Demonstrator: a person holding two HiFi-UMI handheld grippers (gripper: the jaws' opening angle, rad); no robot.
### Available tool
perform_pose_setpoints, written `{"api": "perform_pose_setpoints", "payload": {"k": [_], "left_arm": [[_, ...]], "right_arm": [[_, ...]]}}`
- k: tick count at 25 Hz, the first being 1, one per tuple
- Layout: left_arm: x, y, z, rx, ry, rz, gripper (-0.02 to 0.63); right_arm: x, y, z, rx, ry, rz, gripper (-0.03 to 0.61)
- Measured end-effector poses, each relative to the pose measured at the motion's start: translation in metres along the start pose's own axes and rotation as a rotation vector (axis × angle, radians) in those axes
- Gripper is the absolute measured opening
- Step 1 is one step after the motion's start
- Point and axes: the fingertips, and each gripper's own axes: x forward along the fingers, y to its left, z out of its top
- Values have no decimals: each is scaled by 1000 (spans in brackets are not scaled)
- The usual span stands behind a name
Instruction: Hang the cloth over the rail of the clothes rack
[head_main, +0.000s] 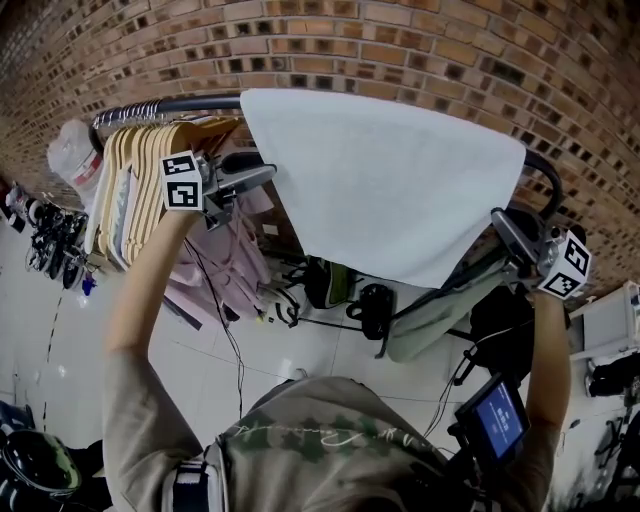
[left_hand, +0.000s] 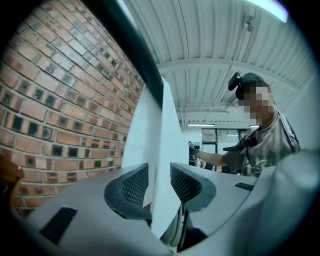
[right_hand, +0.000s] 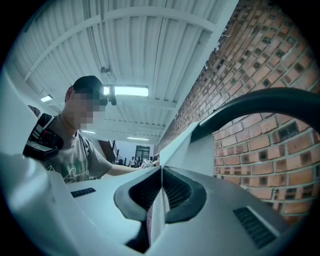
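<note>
The clothes-rack rail (head_main: 170, 106) runs left to right along the brick wall; the white cloth (head_main: 390, 180) drapes over its right half, long axis along it, beside wooden hangers (head_main: 150, 150) at the left end; the right gripper (right_hand: 161, 187) is clamped on the cloth's right edge; the left gripper (left_hand: 160, 182) stands parted around the left edge, not pressing it.

From the head we look steeply down at the cloth (head_main: 380, 190) on the rail (head_main: 200, 103). Each gripper camera sits just behind its jaws, facing along the rail toward the other; all three views share the cloth and brick wall (head_main: 400, 50).
</note>
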Motion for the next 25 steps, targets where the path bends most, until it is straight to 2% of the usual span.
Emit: {"api": "perform_pose_setpoints", "payload": {"k": [5,6,7,8,13,16,21,25], "left_arm": [[5,-4,0,-2,5,-15,124],[3,-5,1,-7,-1,-17,107],[2,-5,2,-12,-8,-18,31],[0,-7,4,-15,-15,-21,20],[-2,-32,17,-24,-32,-98,15],[-10,-47,38,-26,-84,-142,15],[-22,-46,75,16,-137,-123,15],[-31,-37,100,19,-175,-95,17]], "right_arm": [[-1,-2,0,-2,-3,-9,15],[-1,-3,-1,-2,-4,-9,15],[0,-4,-1,-1,-5,-10,15],[0,-4,-1,-1,-4,-10,15],[1,4,2,-27,20,5,15],[6,9,12,-53,16,5,15],[12,10,35,-69,-20,7,15],[14,0,56,-60,-73,-18,15]]}}
